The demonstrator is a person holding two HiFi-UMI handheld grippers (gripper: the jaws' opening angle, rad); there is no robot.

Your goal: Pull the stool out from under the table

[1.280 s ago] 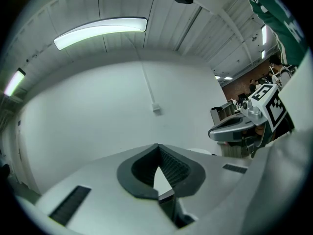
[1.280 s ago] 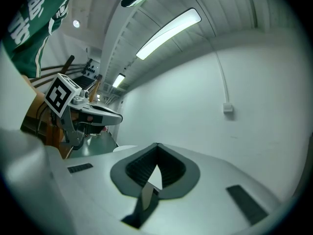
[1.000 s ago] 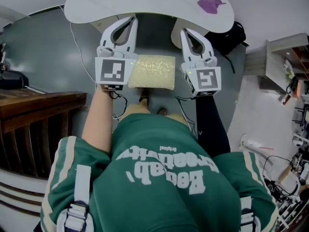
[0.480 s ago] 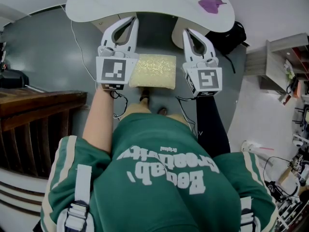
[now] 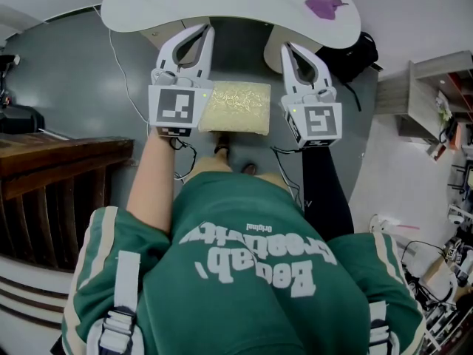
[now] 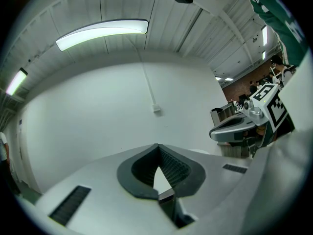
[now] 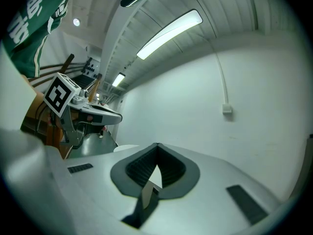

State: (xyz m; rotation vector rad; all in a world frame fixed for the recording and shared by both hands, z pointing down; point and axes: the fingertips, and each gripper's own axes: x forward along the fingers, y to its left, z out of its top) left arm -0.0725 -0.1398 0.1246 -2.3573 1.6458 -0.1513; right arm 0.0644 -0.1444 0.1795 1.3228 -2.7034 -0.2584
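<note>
Overhead first: reaching forward with both arms, left forearm bare, right sleeve dark, holding left gripper and right gripper tips-first toward white table. Flanking the stool, yellowish padded seat, just short of table's near edge, by the feet; contact not readable. Upside-down print on green shirt, only "original" legible. Stool and table seen only overhead.

Next, left gripper view: tongs pressed together, nothing between, aimed at bare wall and ceiling light; right gripper off to the side.

Lastly, right gripper view: tongs likewise together and empty; left gripper at far left, small wall box on a cable.
</note>
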